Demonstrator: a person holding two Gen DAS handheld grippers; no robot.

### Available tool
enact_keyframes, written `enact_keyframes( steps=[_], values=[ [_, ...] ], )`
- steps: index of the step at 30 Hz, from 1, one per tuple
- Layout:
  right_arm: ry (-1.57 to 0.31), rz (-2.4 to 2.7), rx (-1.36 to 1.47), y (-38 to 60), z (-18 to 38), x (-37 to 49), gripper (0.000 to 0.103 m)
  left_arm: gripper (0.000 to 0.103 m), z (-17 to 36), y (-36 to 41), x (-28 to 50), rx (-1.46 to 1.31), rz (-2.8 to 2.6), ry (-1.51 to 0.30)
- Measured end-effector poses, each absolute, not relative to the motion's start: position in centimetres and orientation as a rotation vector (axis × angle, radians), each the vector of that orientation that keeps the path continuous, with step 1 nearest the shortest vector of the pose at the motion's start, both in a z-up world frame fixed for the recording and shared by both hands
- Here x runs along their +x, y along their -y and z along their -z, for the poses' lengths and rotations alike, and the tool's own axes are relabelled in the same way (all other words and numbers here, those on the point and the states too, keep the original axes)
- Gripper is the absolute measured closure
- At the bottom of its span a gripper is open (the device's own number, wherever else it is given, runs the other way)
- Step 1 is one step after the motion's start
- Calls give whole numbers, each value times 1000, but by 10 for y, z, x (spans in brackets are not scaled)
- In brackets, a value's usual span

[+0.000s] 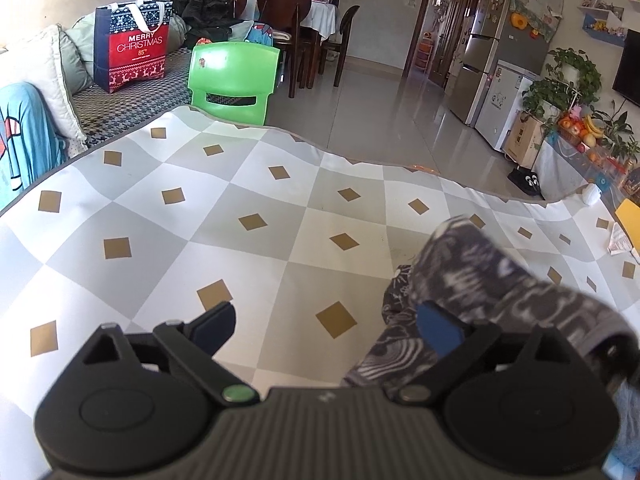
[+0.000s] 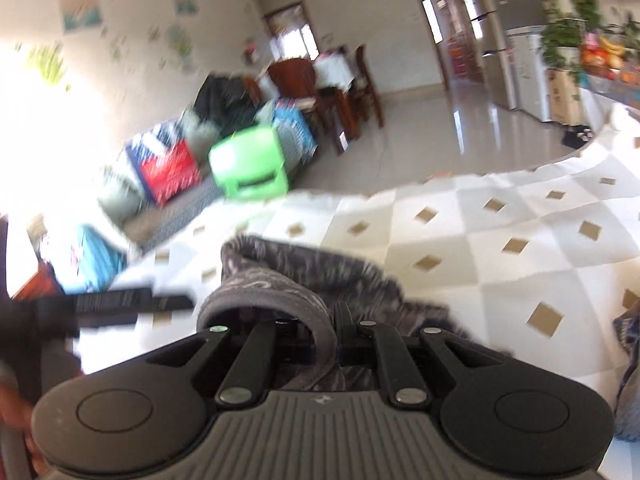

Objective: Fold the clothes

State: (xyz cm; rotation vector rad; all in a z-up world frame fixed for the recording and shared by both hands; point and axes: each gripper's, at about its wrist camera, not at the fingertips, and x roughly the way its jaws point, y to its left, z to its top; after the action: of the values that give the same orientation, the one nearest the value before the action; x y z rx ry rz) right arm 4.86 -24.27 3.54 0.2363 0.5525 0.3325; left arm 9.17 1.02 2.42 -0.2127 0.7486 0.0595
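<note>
Item 1. Garment (image 1: 492, 280): dark grey knit piece with a pale printed pattern, kind not determinable, seemingly with a thick hemmed band. In the left wrist view it lies at about 4 o'clock, partly on the table, one band lifted and blurred. In the right wrist view (image 2: 304, 276) it sits at centre, draped over the tool. Judged: it is mid-fold, one edge raised so it can be carried across the rest.

Item 2. Right gripper (image 2: 338, 332): jaws drawn nearly together, pinching a fold of the garment's band. The band loops over the left finger linkage. Judged: the tight pinch is what lets thin cloth be lifted without slipping. The view is heavily blurred, so the exact bite point cannot be told.

Item 3. Left gripper (image 1: 328, 324): jaws spread wide. The blue right pad (image 1: 438, 332) is just beside or touching the garment; which cannot be told. The left finger (image 1: 214, 326) stands over bare cloth. Nothing is clamped. Judged: it is spread to leave the garment free for the other tool.

Item 4. Tablecloth (image 1: 256, 184): grey and white diamonds with tan squares, covering the work surface; serves as the folding area.

Item 5. Surroundings, left wrist view: green plastic chair (image 1: 234, 76) at 11 o'clock beyond the table edge; Christmas gift bag (image 1: 132, 46) at 10 o'clock on a sofa; refrigerator (image 1: 488, 52) at 1 o'clock. None concern the task.
</note>
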Motion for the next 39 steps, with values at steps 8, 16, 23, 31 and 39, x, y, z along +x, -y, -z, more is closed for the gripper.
enact_keyframes(
  steps=[8, 16, 23, 31, 39],
  values=[
    [-450, -99, 422, 326, -68, 71, 94, 3, -1, 15, 99, -130, -30, -815],
    [-536, 43, 424, 365, -62, 76, 91, 3, 48, 77, 114, -12, 35, -912],
    [-570, 86, 463, 395, -57, 68, 69, 2, 56, 112, 120, 8, 60, -912],
    [-708, -45, 381, 398, -44, 54, 53, 0, 56, 132, 126, -8, 75, -896],
    [-870, -204, 251, 355, 1, 45, 53, 0, 46, 132, 124, -48, 108, -873]
  ],
)
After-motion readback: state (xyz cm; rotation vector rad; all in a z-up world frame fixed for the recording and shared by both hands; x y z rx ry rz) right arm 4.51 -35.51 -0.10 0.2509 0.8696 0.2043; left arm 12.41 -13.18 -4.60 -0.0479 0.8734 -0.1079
